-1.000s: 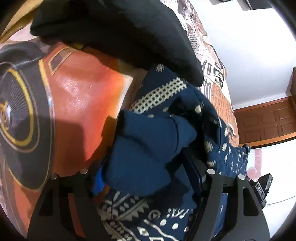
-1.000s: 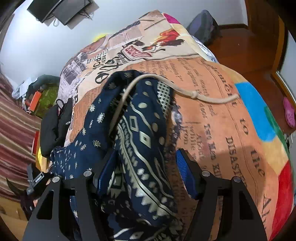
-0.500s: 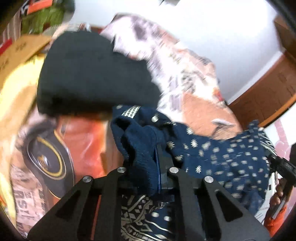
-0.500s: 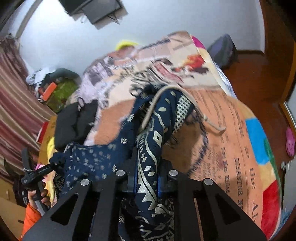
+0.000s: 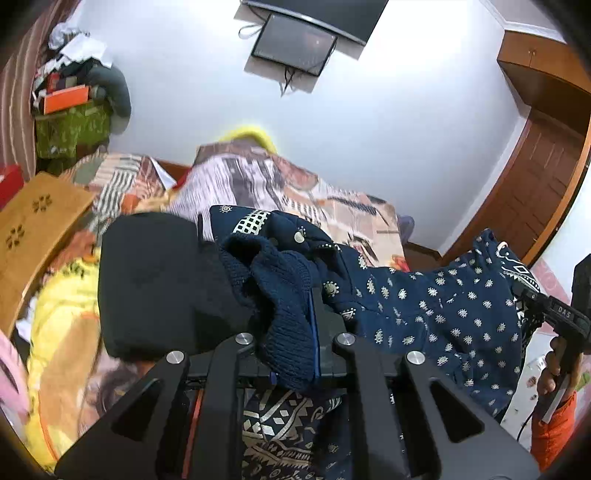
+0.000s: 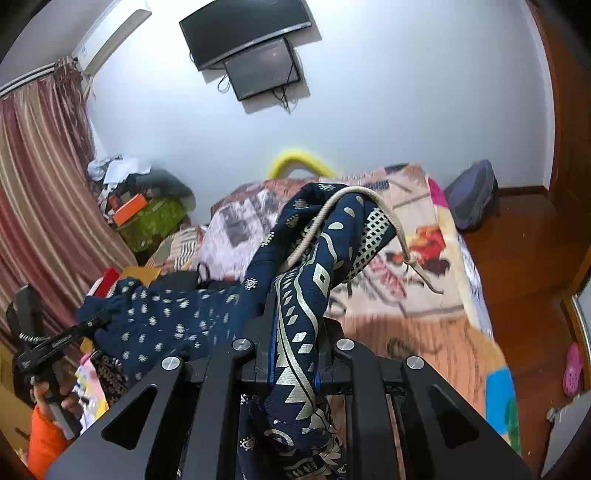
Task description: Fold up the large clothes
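- A navy patterned garment (image 5: 436, 306) hangs stretched between two hand-held grippers above a bed, its pale dots and geometric bands running from one tool to the other.
- The left gripper (image 5: 295, 332) has its jaws clenched on a bunched, knit-textured navy edge of the garment; in the right wrist view the same tool (image 6: 74, 332) appears at far left with the cloth trailing from it.
- The right gripper (image 6: 295, 343) has its jaws clamped on a band of the garment printed with pale triangles and diamonds; a beige drawstring (image 6: 373, 206) loops over the raised fold above it and dangles to the right.
- A hand (image 5: 554, 373) with an orange sleeve grips the right tool's handle, seen at the edge of the left wrist view.
- The bed (image 6: 424, 325) carries a busy printed cover in orange, cream, blue and red, with newsprint-style lettering and cartoon figures.
- A black garment (image 5: 155, 280) lies heaped on the bed's left side, next to a yellow cloth (image 5: 66, 295).
- On the white back wall hang a dark television (image 6: 240, 29) and a smaller dark screen (image 6: 262, 68) just below it, cables trailing.
- Striped reddish curtains (image 6: 40, 177) hang at the left, beside a cluttered green box (image 6: 155, 218) topped with an orange carton.
- A yellow curved object (image 6: 295, 158) shows behind the bed's far end.
- A dark backpack (image 6: 472, 192) leans on the wooden floor (image 6: 524, 266) by the wall, and a pink slipper (image 6: 572, 369) lies nearer the bed.
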A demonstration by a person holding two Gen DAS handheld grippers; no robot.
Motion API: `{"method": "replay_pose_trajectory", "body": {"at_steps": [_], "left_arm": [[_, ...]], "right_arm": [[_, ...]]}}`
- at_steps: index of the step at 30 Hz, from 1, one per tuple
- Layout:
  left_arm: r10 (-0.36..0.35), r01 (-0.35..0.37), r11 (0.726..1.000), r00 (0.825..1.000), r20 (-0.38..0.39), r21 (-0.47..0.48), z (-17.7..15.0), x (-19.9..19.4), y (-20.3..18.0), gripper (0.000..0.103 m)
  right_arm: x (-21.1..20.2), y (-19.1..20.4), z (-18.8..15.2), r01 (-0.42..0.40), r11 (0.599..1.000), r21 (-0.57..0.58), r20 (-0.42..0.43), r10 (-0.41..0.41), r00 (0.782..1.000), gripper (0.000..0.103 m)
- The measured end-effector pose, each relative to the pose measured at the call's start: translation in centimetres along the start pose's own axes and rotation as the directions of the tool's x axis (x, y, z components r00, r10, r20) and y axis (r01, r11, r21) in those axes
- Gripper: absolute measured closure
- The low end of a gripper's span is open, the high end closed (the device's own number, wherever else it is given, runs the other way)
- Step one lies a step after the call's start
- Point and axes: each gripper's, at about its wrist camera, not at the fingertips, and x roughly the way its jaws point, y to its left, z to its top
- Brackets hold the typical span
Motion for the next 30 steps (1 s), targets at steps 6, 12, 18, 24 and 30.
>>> {"method": "replay_pose_trajectory", "body": {"at_steps": [6, 12, 18, 24, 30], "left_arm": [[0.054, -0.054, 0.998, 0.998, -0.024, 0.028, 1.9, 4.4, 0.9, 0.091], [0.108, -0.106, 0.994, 0.985, -0.133, 0.02, 0.8, 11.3, 3.3, 0.091], [0.212, -0.202, 0.977, 0.949, -0.233, 0.065, -1.9, 17.7, 6.0, 0.091], [0.235, -0.228, 0.972, 0.922, -0.309, 0.059, -3.9, 19.9, 7.3, 0.081], [0.318, -0.294, 0.948, 0.899, -0.301, 0.126, -4.1, 18.5, 6.1, 0.065]], "right_arm": [[5.0, -0.8, 0.8, 0.06, 0.998, -0.005, -0.048, -0.06, 0.997, 0.091], [11.3, -3.6, -0.8, 0.118, 0.992, 0.04, -0.157, -0.11, 0.981, 0.091], [15.9, -7.0, -3.2, 0.191, 0.98, 0.057, -0.269, -0.169, 0.948, 0.091], [16.7, -8.2, -4.1, 0.178, 0.984, 0.031, -0.298, -0.161, 0.941, 0.09], [15.4, -6.7, -4.3, 0.202, 0.976, -0.074, -0.294, -0.215, 0.931, 0.086]]}}
